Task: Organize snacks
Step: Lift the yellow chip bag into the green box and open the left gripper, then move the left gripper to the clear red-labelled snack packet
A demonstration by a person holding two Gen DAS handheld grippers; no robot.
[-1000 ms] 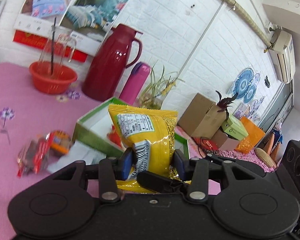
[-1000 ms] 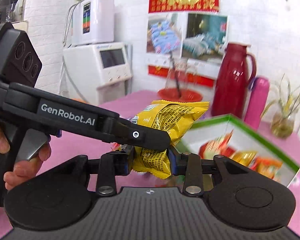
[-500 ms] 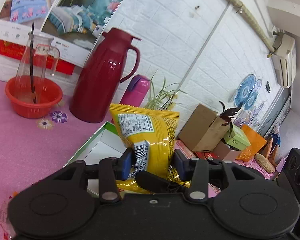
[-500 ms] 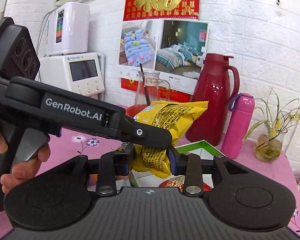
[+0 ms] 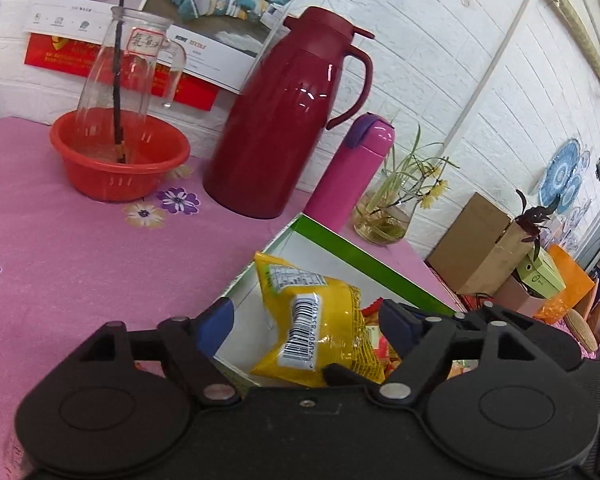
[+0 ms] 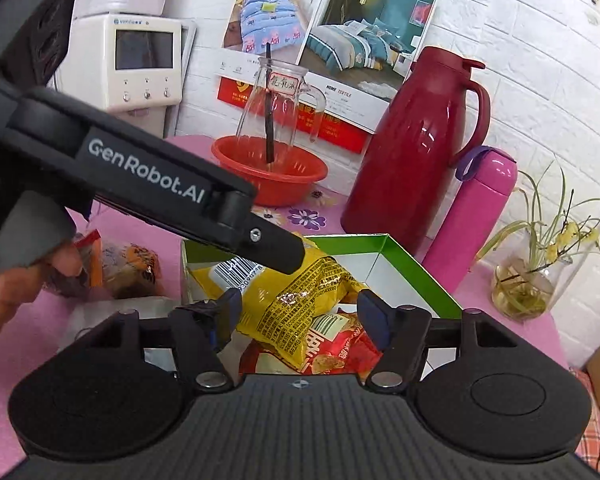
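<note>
Pink flowered tablecloth (image 5: 60, 264) against a white brick wall, with a dark red thermos jug (image 5: 284, 120), a pink bottle (image 5: 350, 176) and a red basin (image 5: 120, 160) at the back. That's our setup for sorting snacks.

Our left gripper (image 5: 306, 320) has its blue pads spread wide, nothing pinched, and the yellow snack bag (image 5: 312, 320) sits between them inside the green-edged box (image 5: 360, 252). Our right gripper (image 6: 300, 308) is spread too, hanging over the same bag (image 6: 296, 296), which leans on a red packet (image 6: 324, 344) already in the box (image 6: 412, 272). So the bag looks delivered, and both grippers look clear of it.

The step in hand, we'd say, is backing out cleanly. Best bet is to lift both grippers straight up with the pads kept apart so no pad catches the crinkly foil and drags the bag back over the rim. The left one's finger lies right across the bag in the right view, so we'd clear that one first.

View differences: the right camera shows more loose snacks (image 6: 128, 264) on the cloth left of the box, next to the hand (image 6: 24, 280) on the left gripper's trigger, so there's more to fetch. The left camera misses those but shows the cardboard boxes (image 5: 484, 244) off the table's far side.
</note>
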